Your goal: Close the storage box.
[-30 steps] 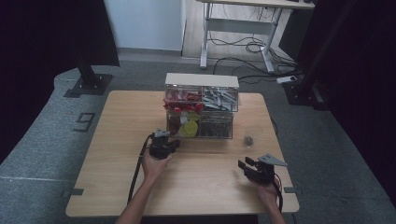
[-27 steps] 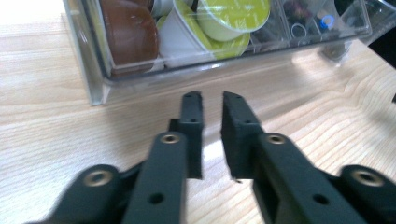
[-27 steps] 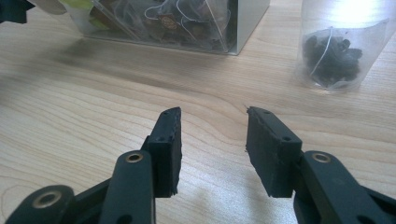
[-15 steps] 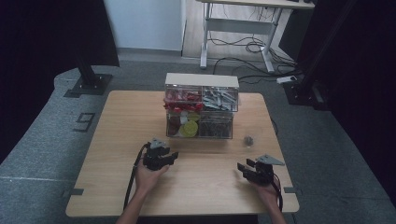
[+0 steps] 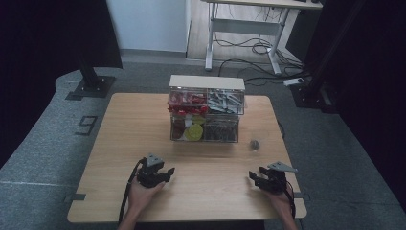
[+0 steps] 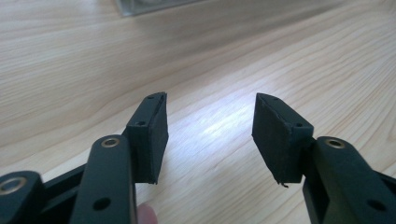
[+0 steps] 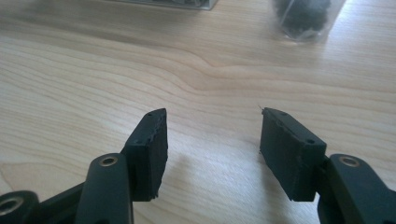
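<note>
A clear two-tier organiser box point(image 5: 206, 109) stands at the middle back of the wooden table point(image 5: 124, 129), with red parts, grey parts, a yellow piece and dark parts in its compartments. A small clear packet of dark bits point(image 5: 255, 143) lies to its right, also seen at the top of the right gripper view point(image 7: 303, 16). My left gripper point(image 5: 160, 175) rests low near the front left, open and empty point(image 6: 210, 135). My right gripper point(image 5: 256, 179) sits near the front right, open with nothing between its pads point(image 7: 212, 149).
The organiser's front edge point(image 6: 149, 5) shows at the top of the left gripper view. A metal desk frame point(image 5: 244, 33) with cables stands on the floor beyond the table. A dark stand base point(image 5: 91, 86) sits at the back left.
My left gripper has drawn back from the organiser toward the table's front edge. The right gripper has stayed in place.
</note>
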Available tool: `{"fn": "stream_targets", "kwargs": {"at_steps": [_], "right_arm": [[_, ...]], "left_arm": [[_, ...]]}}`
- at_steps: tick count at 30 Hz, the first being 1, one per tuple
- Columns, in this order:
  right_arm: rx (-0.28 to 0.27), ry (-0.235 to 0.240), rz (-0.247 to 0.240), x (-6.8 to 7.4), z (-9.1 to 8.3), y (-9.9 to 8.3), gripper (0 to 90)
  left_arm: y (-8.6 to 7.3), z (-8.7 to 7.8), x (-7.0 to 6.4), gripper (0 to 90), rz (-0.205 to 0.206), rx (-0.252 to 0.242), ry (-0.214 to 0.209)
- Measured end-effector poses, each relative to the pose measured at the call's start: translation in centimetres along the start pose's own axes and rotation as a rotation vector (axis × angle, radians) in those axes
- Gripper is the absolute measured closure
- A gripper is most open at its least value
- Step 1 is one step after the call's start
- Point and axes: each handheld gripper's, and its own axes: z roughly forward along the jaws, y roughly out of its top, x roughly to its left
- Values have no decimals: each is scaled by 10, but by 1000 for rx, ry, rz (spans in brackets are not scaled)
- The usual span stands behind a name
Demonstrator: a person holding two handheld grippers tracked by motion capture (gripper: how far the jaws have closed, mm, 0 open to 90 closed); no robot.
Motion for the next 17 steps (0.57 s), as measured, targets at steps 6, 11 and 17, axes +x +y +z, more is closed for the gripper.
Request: {"fn": "stream_targets", "kwargs": {"at_steps": [6, 11, 17], "right_arm": [[16, 8, 14, -4, 0, 0, 410], [28, 7, 7, -4, 1, 1, 404], [35, 5, -6, -3, 3, 1, 390]], "left_arm": [[-8, -3, 7, 453, -20, -8, 19], [-11, -4, 11, 452, -22, -4, 25], [-14, -6, 19, 451, -50, -12, 36]]}}
